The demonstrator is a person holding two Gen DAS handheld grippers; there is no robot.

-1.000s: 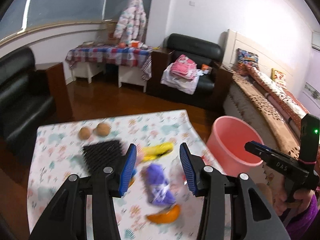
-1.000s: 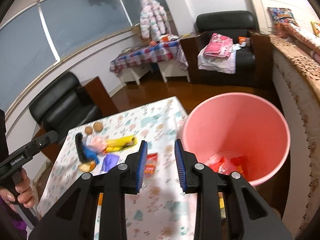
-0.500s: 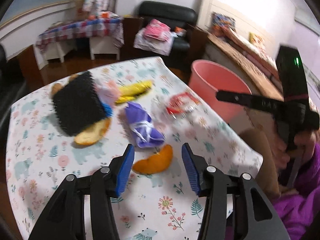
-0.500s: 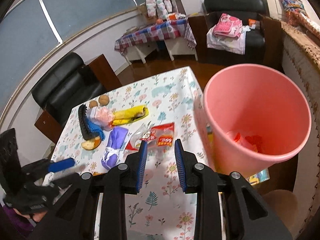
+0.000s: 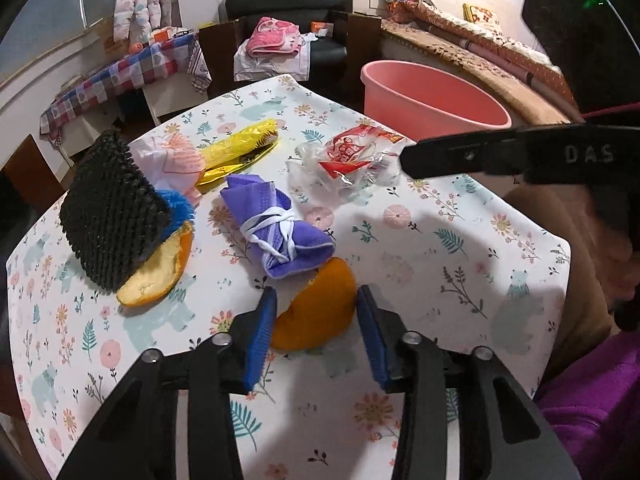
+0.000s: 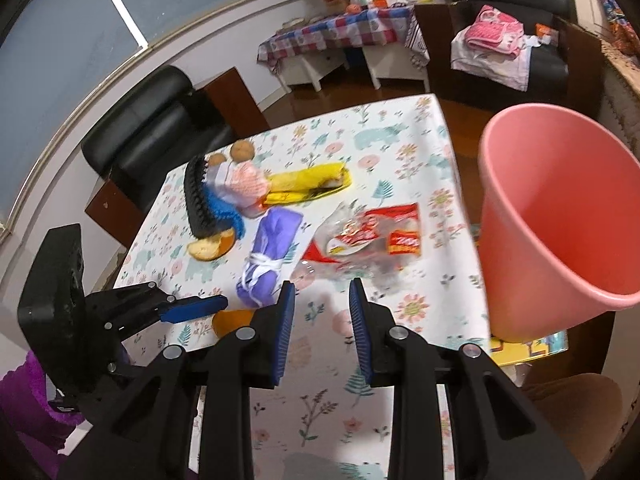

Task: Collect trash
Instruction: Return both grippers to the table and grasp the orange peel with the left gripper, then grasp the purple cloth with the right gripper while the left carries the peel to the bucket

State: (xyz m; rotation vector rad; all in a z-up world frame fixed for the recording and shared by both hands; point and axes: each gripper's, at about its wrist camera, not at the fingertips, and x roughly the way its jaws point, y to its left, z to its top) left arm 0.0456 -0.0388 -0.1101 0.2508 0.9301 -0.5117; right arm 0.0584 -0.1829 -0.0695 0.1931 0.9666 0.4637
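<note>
Left wrist view: the left gripper (image 5: 316, 320) is seen with its blue pads spread apart and the nearer orange peel (image 5: 320, 312) bracketed between them, low over the floral tablecloth (image 5: 460, 260); whether the pads touch the peel cannot be told. Half a second ago the same peel lay ahead of the open fingers, and a second ago the gripper was held higher, over the purple cloth bundle (image 5: 276, 228), so it has been brought down and forward onto this piece. Nothing has been clamped yet; by judgement, closing on the peel is the step in hand. The right gripper (image 6: 322, 322) is likewise held with its jaws apart and empty, above bare cloth just short of the red-and-clear snack wrapper (image 6: 372, 236); a second ago it was pointed more toward the pink bucket (image 6: 552, 216), whose inside then showed red wrappers, so one drop seems already made and a second pick is being lined up. Farther out, a second orange peel (image 5: 156, 272) is left partly under the black brush (image 5: 108, 208), with a yellow wrapper (image 5: 240, 148) and a pink crumpled bag (image 5: 180, 160) beyond it. The bucket stands off the table's far right edge, within reach of both tools. Most of the trash is still uncollected.
</note>
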